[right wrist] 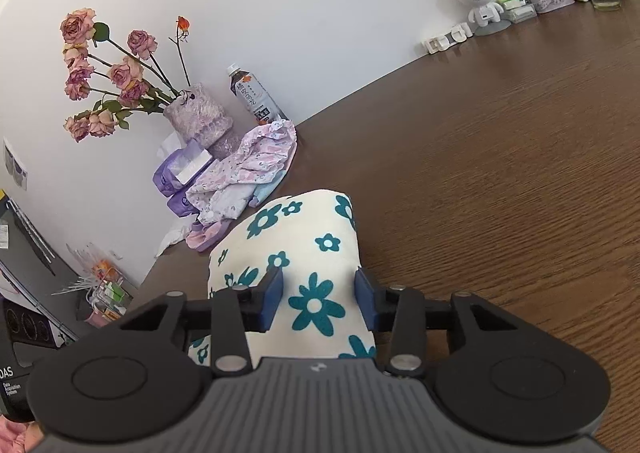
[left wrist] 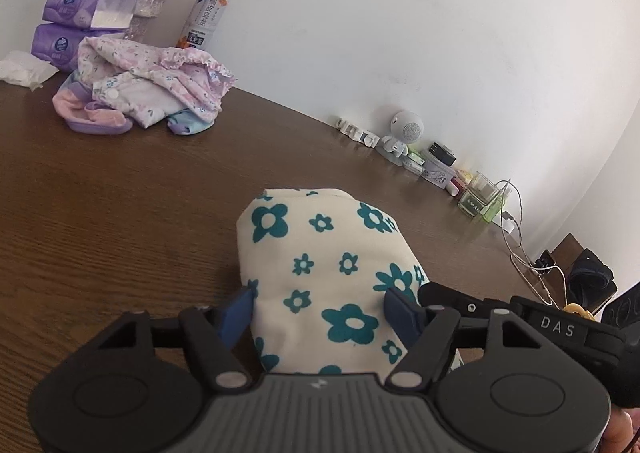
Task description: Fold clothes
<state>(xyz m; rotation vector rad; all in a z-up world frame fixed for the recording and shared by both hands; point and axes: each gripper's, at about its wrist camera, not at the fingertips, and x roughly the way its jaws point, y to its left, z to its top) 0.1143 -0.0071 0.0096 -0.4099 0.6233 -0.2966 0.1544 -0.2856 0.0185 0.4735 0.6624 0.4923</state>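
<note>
A cream cloth with teal flowers (left wrist: 320, 265) lies folded into a compact bundle on the brown wooden table (left wrist: 120, 193). My left gripper (left wrist: 320, 309) is open, its blue pads on either side of the bundle's near end. In the right wrist view the same cloth (right wrist: 304, 249) lies between the pads of my right gripper (right wrist: 318, 299), which is open too and straddles the bundle. Whether the pads touch the cloth I cannot tell. The right gripper's black body (left wrist: 540, 321) shows at the right of the left wrist view.
A pile of pink and purple floral clothes (left wrist: 148, 89) lies at the table's far left, by purple tissue packs (left wrist: 68, 29), a vase (right wrist: 200, 117) of dried roses and a drink bottle (left wrist: 206, 15). A small white robot figure (left wrist: 402, 133), boxes, a glass and cables line the wall.
</note>
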